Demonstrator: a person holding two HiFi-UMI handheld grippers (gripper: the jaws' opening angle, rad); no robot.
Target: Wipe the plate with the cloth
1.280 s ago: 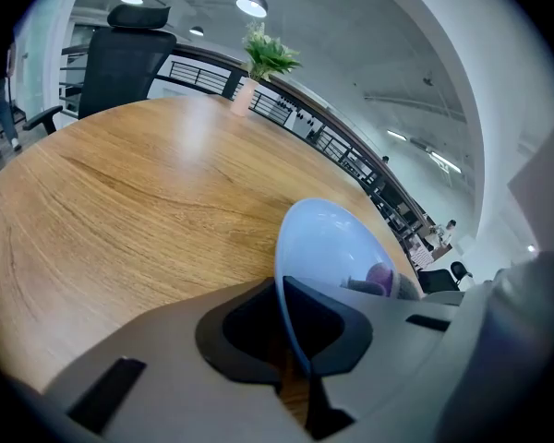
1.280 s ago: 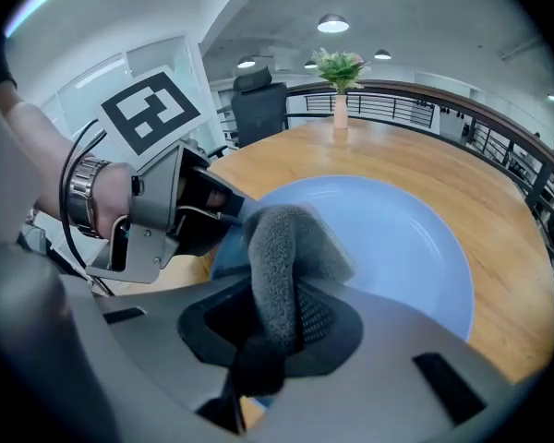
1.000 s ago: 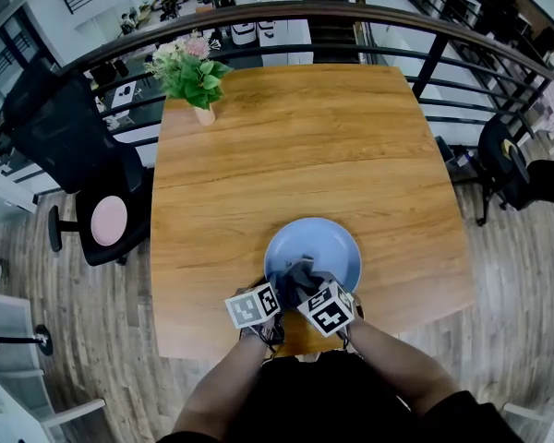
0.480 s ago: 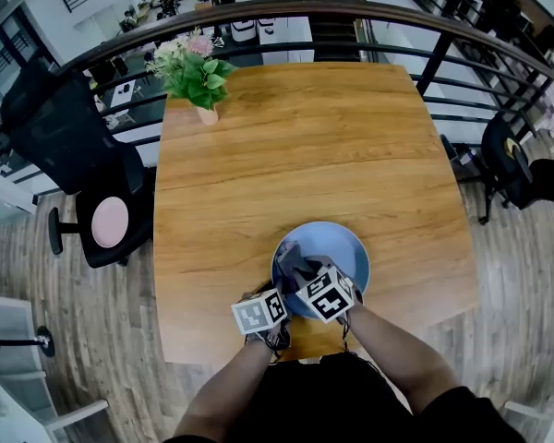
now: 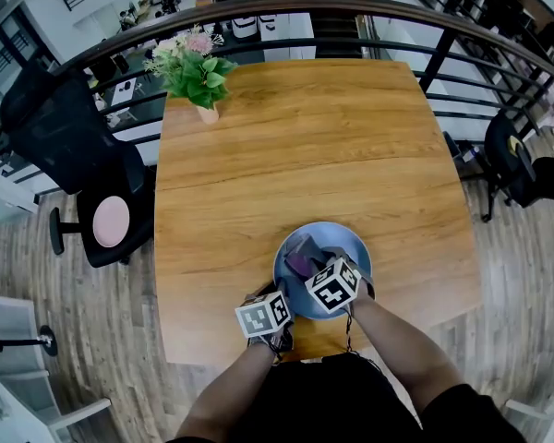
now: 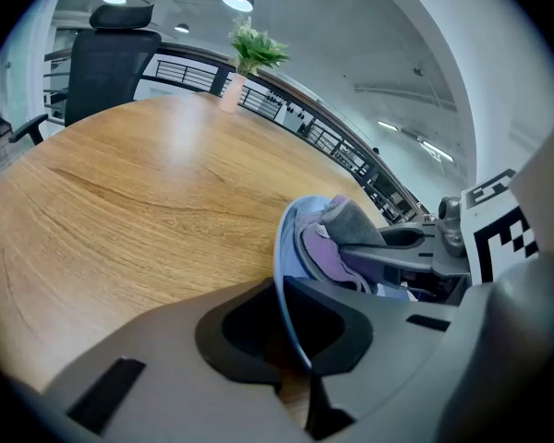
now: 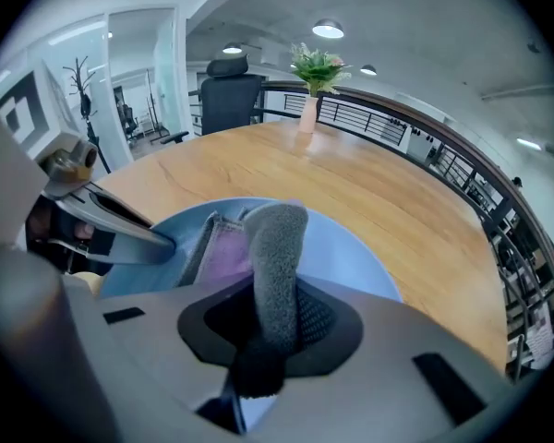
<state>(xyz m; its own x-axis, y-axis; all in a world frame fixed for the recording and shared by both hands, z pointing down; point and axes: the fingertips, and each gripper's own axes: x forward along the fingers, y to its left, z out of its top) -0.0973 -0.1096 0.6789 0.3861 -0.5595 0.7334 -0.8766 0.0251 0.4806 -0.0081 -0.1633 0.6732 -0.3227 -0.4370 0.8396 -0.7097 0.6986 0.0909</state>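
A light blue plate (image 5: 349, 247) (image 7: 351, 261) lies near the front edge of the wooden table (image 5: 295, 146). My left gripper (image 5: 279, 305) (image 6: 291, 317) is shut on the plate's near-left rim (image 6: 284, 275), which runs as a thin edge between its jaws. My right gripper (image 5: 321, 268) (image 7: 268, 326) is over the plate and is shut on a grey and purple cloth (image 5: 302, 257) (image 7: 275, 247). The cloth lies bunched on the plate's inside (image 6: 337, 238).
A pink vase of flowers (image 5: 192, 70) stands at the table's far left corner. A black office chair (image 5: 69, 169) is left of the table. A curved black railing (image 5: 369, 17) runs behind the table, another chair (image 5: 503, 160) at the right.
My right gripper has moved to the right across the plate with the cloth. The left gripper has stayed on the rim.
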